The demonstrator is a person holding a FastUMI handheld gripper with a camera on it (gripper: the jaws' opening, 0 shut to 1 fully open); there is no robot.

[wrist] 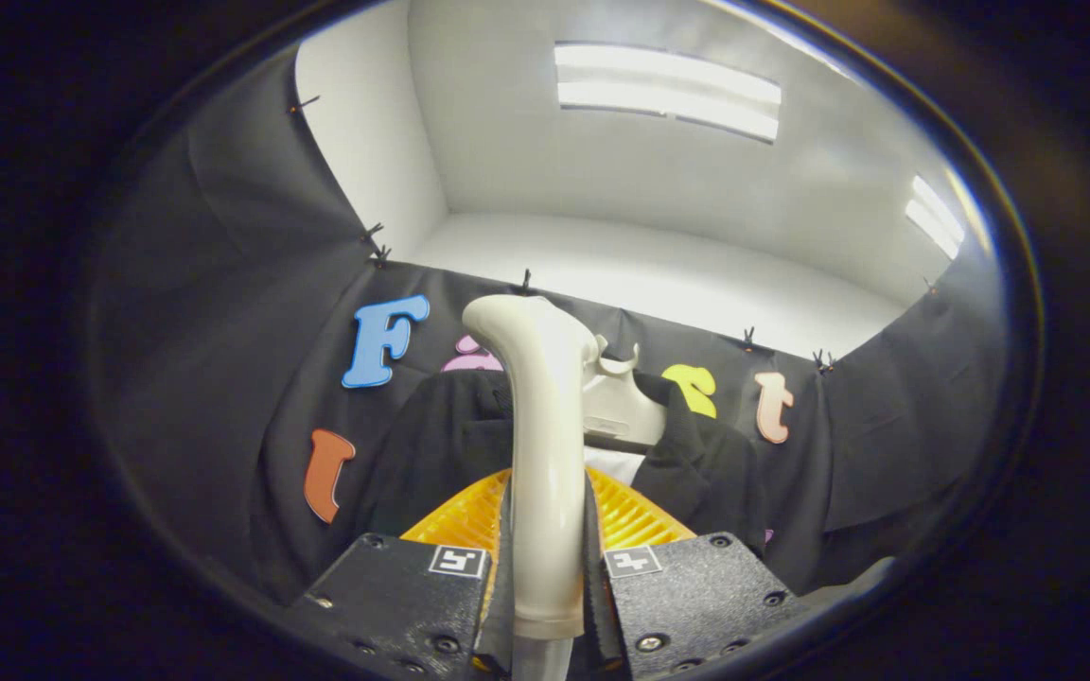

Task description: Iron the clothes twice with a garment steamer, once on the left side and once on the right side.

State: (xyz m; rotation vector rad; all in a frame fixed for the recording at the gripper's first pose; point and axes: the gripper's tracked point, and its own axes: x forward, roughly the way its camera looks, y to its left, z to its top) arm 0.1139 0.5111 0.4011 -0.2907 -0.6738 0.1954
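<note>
1. The gripper [545, 577] is clenched on the handle of a garment steamer [545, 445]; one finger presses on each side of the cream handle, and no gap shows between the pads and the plastic
2. The handle rises upright from between the fingers, then bends to the right at its rounded top, well above the fingertips
3. Each finger carries a small square marker [457, 560] on its upper face, just beside the handle
4. An orange ribbed part [630, 515] fans out behind the handle, just beyond the fingers, showing on both the left and right of the handle; I cannot tell what it belongs to
5. The clothes, a dark jacket [441, 445], hang on the far side of the steamer, against the black cloth wall; its shoulders spread left and right of the handle
6. A white shirt front [616, 463] shows in the open front of the jacket, just right of the handle
7. Above the shirt is a pale neck form [621, 411] with a white hanger hook [623, 364] at its top, partly hidden by the bent head of the steamer
8. Whether the steamer head touches the jacket cannot be told
9. Beyond the cloth wall a white ceiling carries a long light panel [668, 90], with a second panel [935, 227] far to the right
</note>
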